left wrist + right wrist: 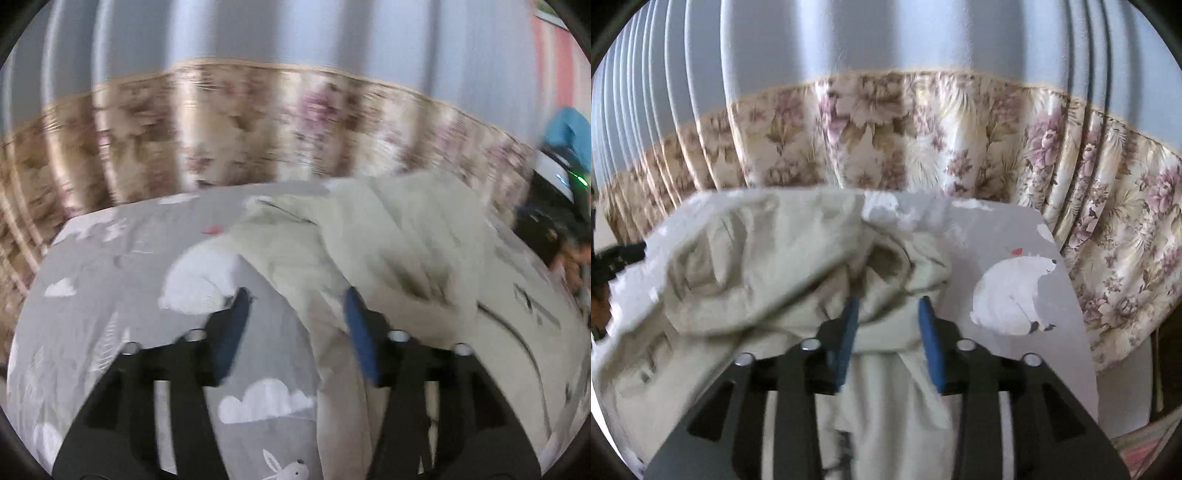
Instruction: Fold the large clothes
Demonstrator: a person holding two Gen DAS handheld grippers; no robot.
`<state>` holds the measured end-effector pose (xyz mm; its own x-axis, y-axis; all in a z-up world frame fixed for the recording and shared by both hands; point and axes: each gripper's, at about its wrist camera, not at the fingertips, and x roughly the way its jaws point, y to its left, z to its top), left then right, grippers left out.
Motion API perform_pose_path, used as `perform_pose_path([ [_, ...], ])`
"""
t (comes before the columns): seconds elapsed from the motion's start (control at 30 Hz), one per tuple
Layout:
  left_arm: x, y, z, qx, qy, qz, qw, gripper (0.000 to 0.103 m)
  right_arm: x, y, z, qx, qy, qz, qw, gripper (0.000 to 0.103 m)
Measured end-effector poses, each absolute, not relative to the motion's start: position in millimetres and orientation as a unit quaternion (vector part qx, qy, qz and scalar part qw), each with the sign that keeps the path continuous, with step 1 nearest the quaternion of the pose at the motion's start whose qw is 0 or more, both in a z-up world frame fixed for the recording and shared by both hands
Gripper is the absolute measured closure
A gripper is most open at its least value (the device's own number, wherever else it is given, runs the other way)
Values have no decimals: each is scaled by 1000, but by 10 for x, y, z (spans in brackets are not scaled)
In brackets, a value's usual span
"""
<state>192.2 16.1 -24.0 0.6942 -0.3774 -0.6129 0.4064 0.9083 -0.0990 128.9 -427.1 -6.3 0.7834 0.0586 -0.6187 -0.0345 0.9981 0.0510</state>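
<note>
A large pale beige garment lies crumpled in loose folds on a grey bedsheet printed with clouds and animals. My left gripper hangs over the garment's left edge with its blue pads wide apart, open. Only sheet and the cloth's edge show in the gap. In the right wrist view the garment is bunched up ahead. My right gripper is open just above a fold. Cloth shows between its pads, but they do not press on it.
A floral curtain with a grey upper part hangs close behind the bed's far edge. A polar bear print marks bare sheet to the right of the garment. A dark device with a green light and a hand sit at the far right.
</note>
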Motion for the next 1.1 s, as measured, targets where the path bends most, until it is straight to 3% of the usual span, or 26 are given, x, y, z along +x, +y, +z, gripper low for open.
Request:
perform_pose_path([
  [0.03,1935,137,-160,15,330,-205,921,21,1285,-4250,-21,24,323,23,946,50],
  [0.07,1987,79,-102,11,330,-192,924,12,1337,-4185,26,30,320,24,946,47],
  [0.17,2159,-211,123,-14,329,-189,925,4,1531,-3880,168,39,312,39,949,47],
  [0.33,2357,-838,208,6,342,-166,925,3,1947,-3341,174,36,317,66,946,45],
  [0.5,2655,-1219,-250,33,394,-117,911,3,2310,-3095,-230,16,363,38,931,41],
  [0.67,2819,-1144,-759,67,434,-72,895,3,2432,-3291,-788,-11,436,2,900,43],
  [0.83,2896,-973,-882,50,446,-63,891,3,2354,-3285,-917,-58,434,5,899,44],
  [0.93,2820,-1023,-692,59,424,-83,900,10,2277,-3231,-618,-42,395,16,917,34],
  [1.0,2776,-1006,-477,50,394,-93,913,10,2215,-3199,-356,-36,344,28,938,20],
  [1.1,2916,-1059,-202,38,365,-89,926,6,2402,-3240,-159,-24,327,9,945,19],
])
